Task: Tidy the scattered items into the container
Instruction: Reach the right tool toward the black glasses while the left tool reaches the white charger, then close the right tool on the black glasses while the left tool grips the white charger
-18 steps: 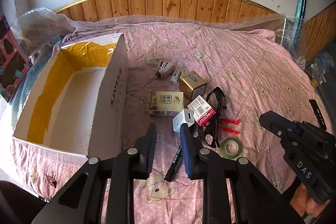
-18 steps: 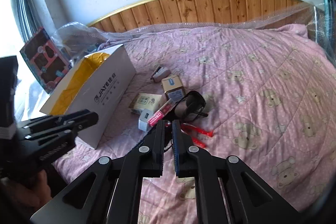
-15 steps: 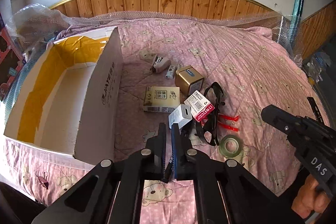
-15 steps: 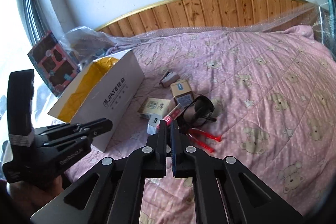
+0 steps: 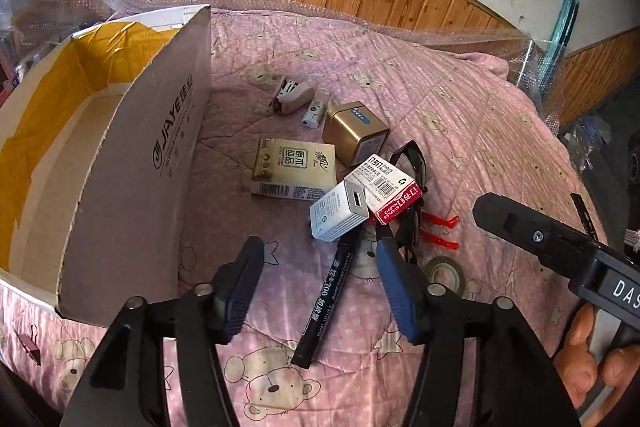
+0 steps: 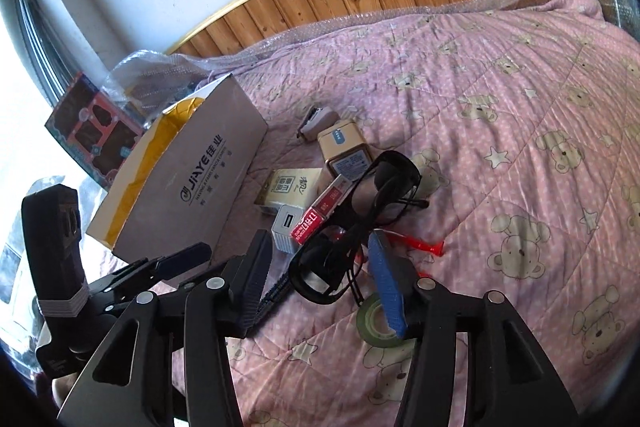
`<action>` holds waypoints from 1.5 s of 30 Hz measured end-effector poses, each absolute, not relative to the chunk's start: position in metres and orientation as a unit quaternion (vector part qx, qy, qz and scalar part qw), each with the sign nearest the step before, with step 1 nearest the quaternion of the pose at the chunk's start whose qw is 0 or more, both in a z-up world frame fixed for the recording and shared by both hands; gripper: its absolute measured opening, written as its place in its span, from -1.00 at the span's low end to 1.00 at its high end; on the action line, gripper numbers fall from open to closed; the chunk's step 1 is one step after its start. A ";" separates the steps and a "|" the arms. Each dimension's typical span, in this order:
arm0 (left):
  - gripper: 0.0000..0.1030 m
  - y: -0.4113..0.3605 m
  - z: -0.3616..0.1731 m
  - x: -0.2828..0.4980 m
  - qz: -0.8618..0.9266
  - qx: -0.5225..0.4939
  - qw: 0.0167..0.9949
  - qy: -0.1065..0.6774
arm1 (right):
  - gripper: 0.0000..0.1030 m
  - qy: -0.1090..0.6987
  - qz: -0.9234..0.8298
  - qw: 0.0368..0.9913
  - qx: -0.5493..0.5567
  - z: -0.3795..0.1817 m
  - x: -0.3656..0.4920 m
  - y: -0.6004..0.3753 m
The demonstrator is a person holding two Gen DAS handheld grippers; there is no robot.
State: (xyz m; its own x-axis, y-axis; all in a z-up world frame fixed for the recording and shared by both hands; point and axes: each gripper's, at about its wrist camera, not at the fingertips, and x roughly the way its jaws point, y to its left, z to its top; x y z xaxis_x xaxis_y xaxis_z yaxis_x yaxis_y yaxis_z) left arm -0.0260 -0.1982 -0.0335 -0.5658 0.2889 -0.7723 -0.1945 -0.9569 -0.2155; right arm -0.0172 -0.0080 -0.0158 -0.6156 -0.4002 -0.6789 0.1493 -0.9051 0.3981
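Note:
An open white cardboard box [image 5: 132, 163] [image 6: 192, 183] with yellow tape inside stands at the left on a pink quilt. Right of it lie a black marker [image 5: 328, 303], a white charger cube [image 5: 340, 211] [image 6: 286, 225], a red staples box [image 5: 390, 189] [image 6: 324, 211], a beige card pack [image 5: 294, 167], a gold cube [image 5: 354, 133] [image 6: 346, 151], a stapler [image 5: 290, 94], black glasses [image 6: 360, 215], red pegs [image 5: 440, 233] and a tape roll [image 5: 444, 271] [image 6: 378, 323]. My left gripper [image 5: 318, 251] is open above the marker. My right gripper [image 6: 318, 247] is open over the glasses.
Bubble wrap [image 5: 360, 15] lines the quilt's far edge below a wood-panelled wall. A colourful toy box [image 6: 94, 131] stands beyond the cardboard box. A small clip [image 5: 30, 345] lies near the quilt's front left edge. A hand [image 5: 592, 351] holds the right gripper's handle.
Both grippers have gone from shut to wide open and moved closer down toward the pile of items.

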 end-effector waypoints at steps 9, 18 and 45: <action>0.18 -0.198 -0.060 -0.034 0.873 -0.469 0.131 -0.031 | 0.01 -0.114 -0.864 0.157 0.465 -0.049 -0.040 -0.031; 0.05 -0.203 -0.080 -0.037 0.864 -0.493 0.101 -0.023 | -0.41 -0.139 -0.861 0.056 0.486 -0.064 -0.057 0.013; 0.15 -0.161 -0.082 -0.104 0.855 -0.483 0.187 -0.015 | -0.36 -0.244 -0.827 0.134 0.489 -0.088 -0.087 0.007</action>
State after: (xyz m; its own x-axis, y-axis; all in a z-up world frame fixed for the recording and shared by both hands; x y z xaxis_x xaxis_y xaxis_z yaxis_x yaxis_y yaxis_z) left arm -0.1042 -0.1615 -0.0822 -0.4634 0.3349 -0.8205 -0.3065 -0.9293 -0.2062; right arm -0.0868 0.0073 -0.0881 -0.4857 -0.4604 -0.7431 -0.0162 -0.8452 0.5343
